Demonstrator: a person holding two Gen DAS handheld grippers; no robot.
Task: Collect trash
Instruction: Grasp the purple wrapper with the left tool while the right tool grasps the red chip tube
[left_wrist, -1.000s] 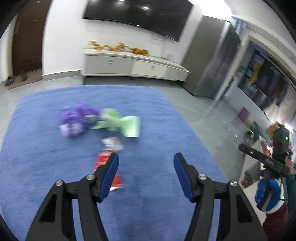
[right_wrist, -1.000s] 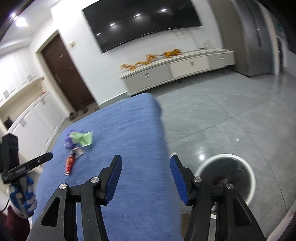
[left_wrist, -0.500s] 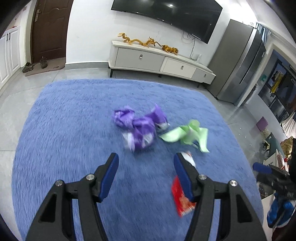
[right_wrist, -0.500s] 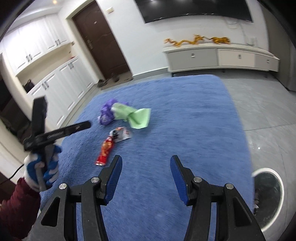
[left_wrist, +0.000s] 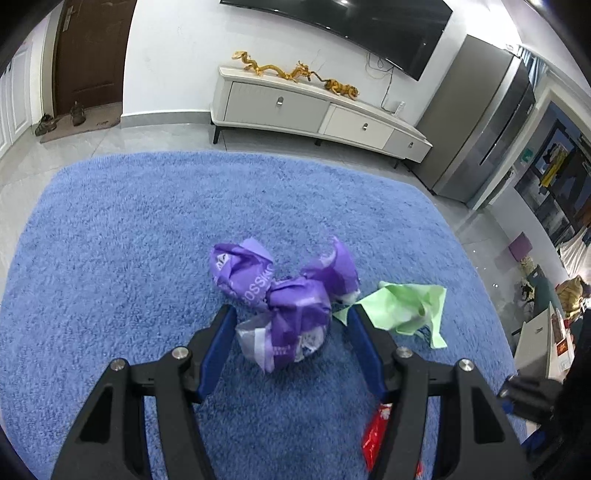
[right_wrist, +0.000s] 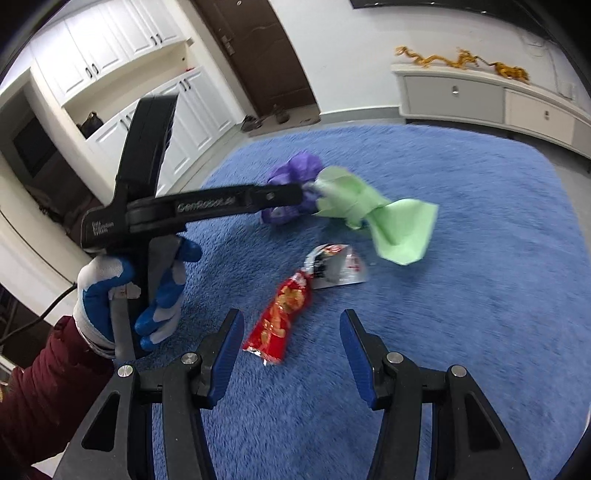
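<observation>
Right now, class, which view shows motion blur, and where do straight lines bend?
Left wrist view: purple wrapper fairly sharp between the open tongs; cabinet bows from fisheye. Right wrist view: rug streaked, green wrapper soft; cupboards curve.

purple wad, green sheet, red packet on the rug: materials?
Purple wad: looks like thin printed plastic film, crumpled, slight sheen, white lettering. Green sheet: matte, holds sharp creases, likely paper or thin plastic; can't tell which. Red packet: glossy printed foil-type snack wrapper, silver inner face at its torn end. Rug: blue fuzzy pile.
</observation>
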